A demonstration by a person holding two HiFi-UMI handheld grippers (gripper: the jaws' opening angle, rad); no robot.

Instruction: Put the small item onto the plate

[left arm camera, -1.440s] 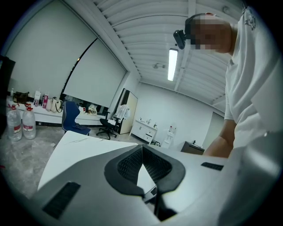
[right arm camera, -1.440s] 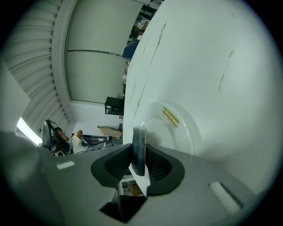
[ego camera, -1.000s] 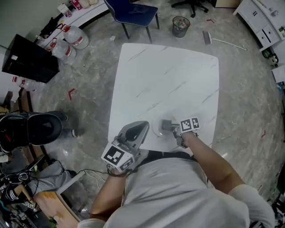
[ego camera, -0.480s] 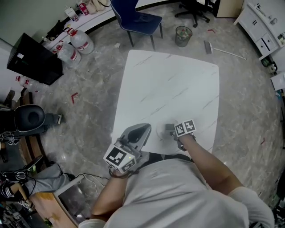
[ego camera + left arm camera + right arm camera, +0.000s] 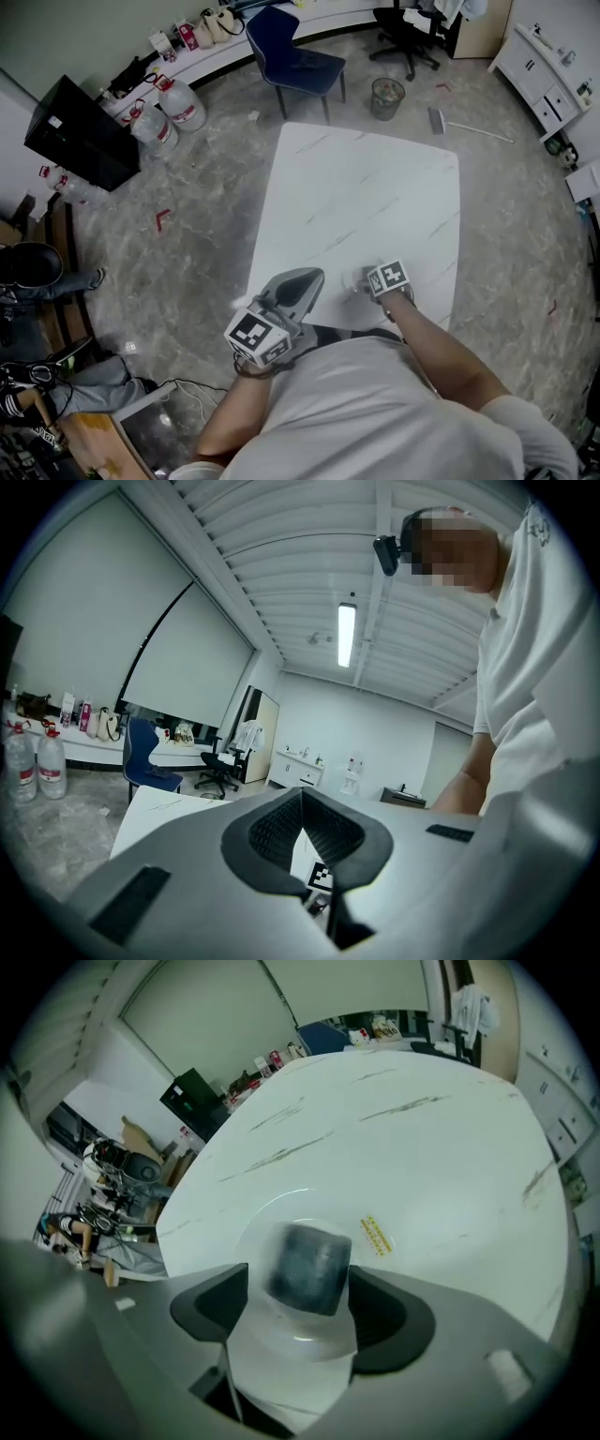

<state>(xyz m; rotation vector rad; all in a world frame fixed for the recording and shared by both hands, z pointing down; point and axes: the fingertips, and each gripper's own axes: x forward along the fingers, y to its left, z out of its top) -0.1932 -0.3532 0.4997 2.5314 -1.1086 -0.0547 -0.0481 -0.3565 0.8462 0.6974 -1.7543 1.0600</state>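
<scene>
While the right gripper's [image 5: 299,1283] jaws are opening, the item [image 5: 309,1262] sits on the plate [image 5: 267,1218] between them. It is a stubby dark block, about as wide as it is tall, so no long axis shows. In the right gripper view its sides lean slightly to the right, and its outline is blurred. A gap separates it from the left pad. The right pad is just beside it, and I cannot tell whether they touch. The plate lies near the table's [image 5: 366,187] near edge. The bare right forearm [image 5: 441,342] reaches in from the lower right, over that edge. The left gripper [image 5: 314,274], its jaws together at the tips, hangs at the near-left edge on a bent arm and points across the room.
</scene>
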